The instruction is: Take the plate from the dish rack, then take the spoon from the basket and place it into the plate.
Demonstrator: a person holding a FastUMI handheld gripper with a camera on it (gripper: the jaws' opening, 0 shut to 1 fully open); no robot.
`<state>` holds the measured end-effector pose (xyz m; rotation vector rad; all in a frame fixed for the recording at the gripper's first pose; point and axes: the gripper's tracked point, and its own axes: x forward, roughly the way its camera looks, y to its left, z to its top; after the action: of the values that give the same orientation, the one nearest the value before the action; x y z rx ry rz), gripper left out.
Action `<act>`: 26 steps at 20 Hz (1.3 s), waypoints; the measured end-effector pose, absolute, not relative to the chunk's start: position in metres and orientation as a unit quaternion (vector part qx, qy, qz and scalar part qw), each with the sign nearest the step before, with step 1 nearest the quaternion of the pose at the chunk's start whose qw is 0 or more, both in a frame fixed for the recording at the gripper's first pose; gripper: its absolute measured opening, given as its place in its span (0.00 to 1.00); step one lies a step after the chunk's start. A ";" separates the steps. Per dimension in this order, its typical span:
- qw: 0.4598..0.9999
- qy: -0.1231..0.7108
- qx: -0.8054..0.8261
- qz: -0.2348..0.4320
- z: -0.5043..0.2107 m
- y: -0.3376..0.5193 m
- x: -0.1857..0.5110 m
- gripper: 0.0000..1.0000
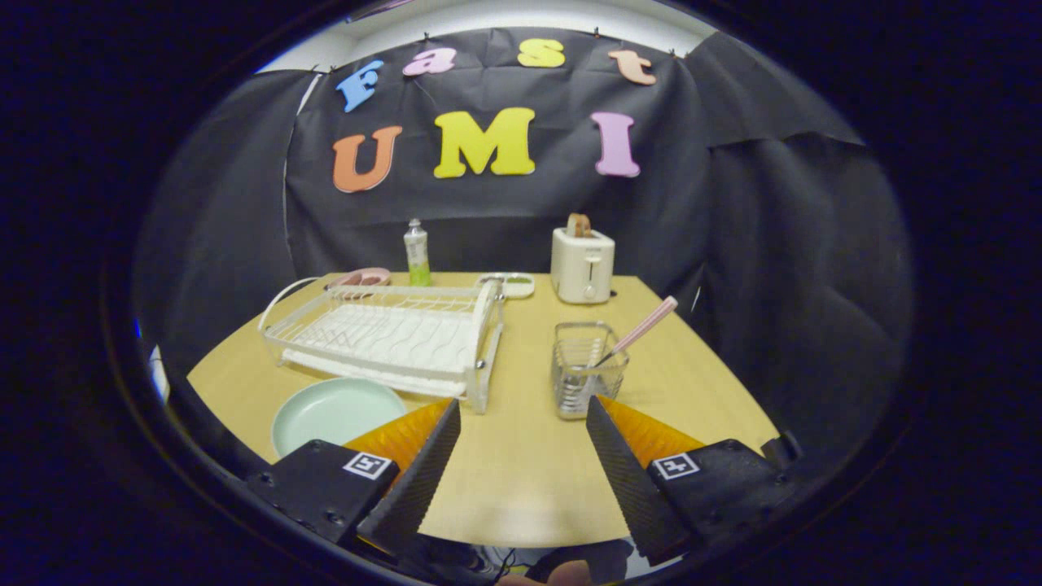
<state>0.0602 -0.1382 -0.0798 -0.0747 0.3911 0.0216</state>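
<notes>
Just ahead of the wide-open, empty hand-held gripper (523,411), spoon (643,328) in basket (588,368), plate (337,412) seemingly beside its left finger.

Bare tabletop (521,472) is lying open between the gripper (523,411) and its spread, empty fingers. The wire basket (588,379) with its leaning spoon (643,327) is standing just ahead of the right finger; the dish rack (391,342) and mint plate (334,413) are crowding the left finger.

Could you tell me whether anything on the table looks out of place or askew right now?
Nothing stands out. The plate lies flat in front of the dish rack, the spoon leans in the basket, and the gripper is open above bare table.
</notes>
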 end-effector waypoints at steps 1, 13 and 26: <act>0.984 0.174 -0.033 0.007 -0.075 -0.145 0.069 1.00; 0.980 0.187 0.055 -0.031 -0.093 -0.233 0.177 0.97; 0.968 0.232 0.097 0.001 -0.087 -0.217 0.197 0.30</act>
<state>0.1966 -0.2174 -0.0867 0.1968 0.4681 0.0021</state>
